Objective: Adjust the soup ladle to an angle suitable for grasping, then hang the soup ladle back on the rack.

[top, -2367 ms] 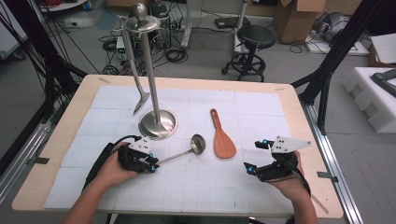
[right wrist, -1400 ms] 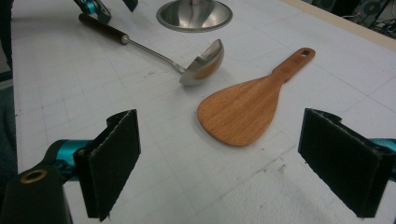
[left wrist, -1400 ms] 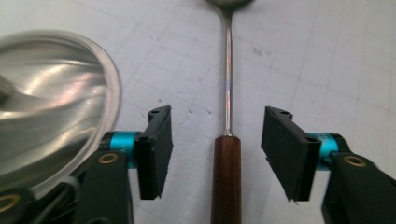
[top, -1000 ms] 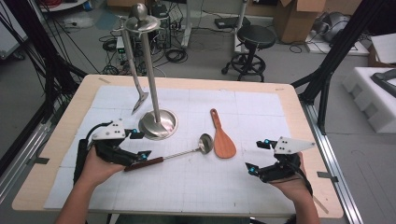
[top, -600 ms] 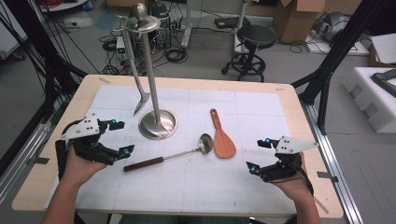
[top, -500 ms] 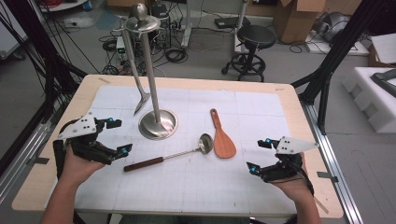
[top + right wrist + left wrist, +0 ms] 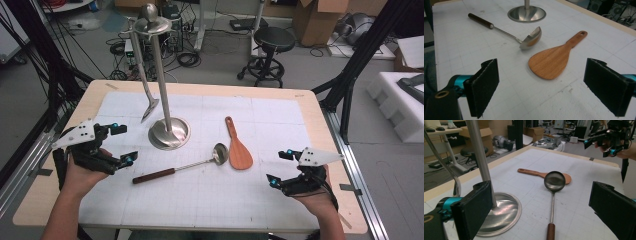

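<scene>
A steel ladle with a dark wooden handle lies flat on the white mat, its bowl beside a wooden rice spatula. My left gripper hovers left of the handle's end, apart from it. Its jaws have just been opening and stand open with nothing between them. In the left gripper view the ladle and spatula lie ahead of the left gripper. My right gripper is open near the front right. The spatula and ladle lie beyond the right gripper.
A tall steel stand rises from its round base at the mat's back left, with a metal turner hanging from its top. The table's wooden edge borders the mat. Dark frame posts flank the table.
My left gripper let go of the ladle's handle and drew back to the left. The ladle now lies on the mat. The right gripper has stayed put.
</scene>
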Tool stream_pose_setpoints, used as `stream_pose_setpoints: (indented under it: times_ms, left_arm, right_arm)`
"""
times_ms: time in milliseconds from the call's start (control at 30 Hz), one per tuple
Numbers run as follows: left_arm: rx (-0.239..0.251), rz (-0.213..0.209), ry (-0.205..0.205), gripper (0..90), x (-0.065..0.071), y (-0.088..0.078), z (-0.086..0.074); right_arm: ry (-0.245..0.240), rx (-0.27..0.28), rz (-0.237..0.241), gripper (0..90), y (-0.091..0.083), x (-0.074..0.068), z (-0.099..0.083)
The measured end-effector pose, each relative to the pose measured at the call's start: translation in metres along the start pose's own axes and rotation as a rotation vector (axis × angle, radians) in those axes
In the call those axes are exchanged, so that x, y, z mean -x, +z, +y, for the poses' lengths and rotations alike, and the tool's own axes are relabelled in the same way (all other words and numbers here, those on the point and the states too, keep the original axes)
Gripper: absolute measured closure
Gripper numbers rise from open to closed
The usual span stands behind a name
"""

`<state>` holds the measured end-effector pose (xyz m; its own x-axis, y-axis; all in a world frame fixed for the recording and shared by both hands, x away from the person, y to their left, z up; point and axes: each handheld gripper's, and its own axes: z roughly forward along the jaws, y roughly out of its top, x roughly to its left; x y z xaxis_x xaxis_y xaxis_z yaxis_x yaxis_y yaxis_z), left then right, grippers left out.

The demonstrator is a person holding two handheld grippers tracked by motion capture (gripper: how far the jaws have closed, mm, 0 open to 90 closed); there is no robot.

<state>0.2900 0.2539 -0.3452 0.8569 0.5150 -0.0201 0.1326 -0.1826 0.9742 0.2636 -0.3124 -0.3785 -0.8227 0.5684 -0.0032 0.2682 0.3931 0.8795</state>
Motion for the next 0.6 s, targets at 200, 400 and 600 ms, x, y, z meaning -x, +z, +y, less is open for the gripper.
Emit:
stream_pose_setpoints:
  times_ms: [200,400,600]
  left_arm:
    - [-0.012,0.003,0.004,5.8,-0.001,0.003,-0.001]
    - [-0.018,0.014,-0.001,5.8,-0.004,0.003,-0.001]
    - [-0.027,0.025,-0.005,5.8,-0.007,0.0,-0.003]
  right_arm:
    - [-0.001,0.0,-0.003,11.8,0.0,0.0,-0.001]
    - [-0.006,-0.003,-0.003,11.8,-0.001,-0.002,0.001]
    - [-0.029,-0.004,0.021,11.8,0.01,-0.006,0.014]
